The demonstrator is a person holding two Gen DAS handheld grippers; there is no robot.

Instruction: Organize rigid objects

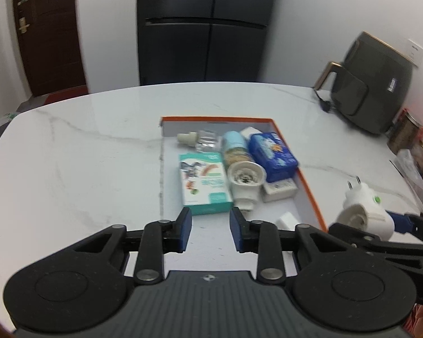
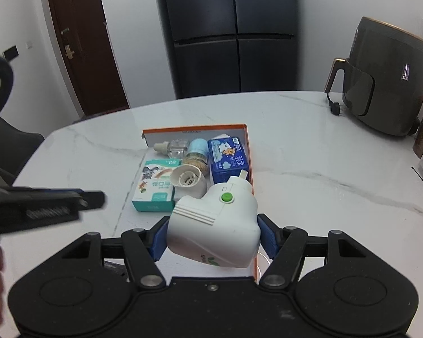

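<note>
1. One white marble-patterned table (image 1: pixel 70 155) carries one shallow tray with an orange rim (image 1: pixel 296 152), set near its middle.
2. Inside the tray lie seven things that can be counted: one clear dropper bottle (image 1: pixel 200 139) at the far left, one teal-and-white carton (image 1: pixel 204 186) nearer on the left, one spray can with a pale blue cap (image 1: pixel 234 148) in the middle, one blue tissue pack (image 1: pixel 272 153) on the right, one white plug-in heater (image 1: pixel 245 181) resting against the can, one flat white box (image 1: pixel 279 190) under the tissue pack, and one small white block (image 1: pixel 287 221) at the near right.
3. The left gripper (image 1: pixel 210 231) hovers over the tray's near edge; its jaws stand at their narrowest, with nothing between the blue pads.
4. The right gripper (image 2: pixel 213 236) is clamped on a second white plug-in heater with a green button (image 2: pixel 214 225), both pads pressing its sides. It is held above the tray's near right corner.
5. One dark air fryer (image 2: pixel 386 81) stands at the far right of the table, well apart from the tray.
6. One dark refrigerator (image 2: pixel 228 31) and one brown door (image 2: pixel 81 42) stand behind.
</note>
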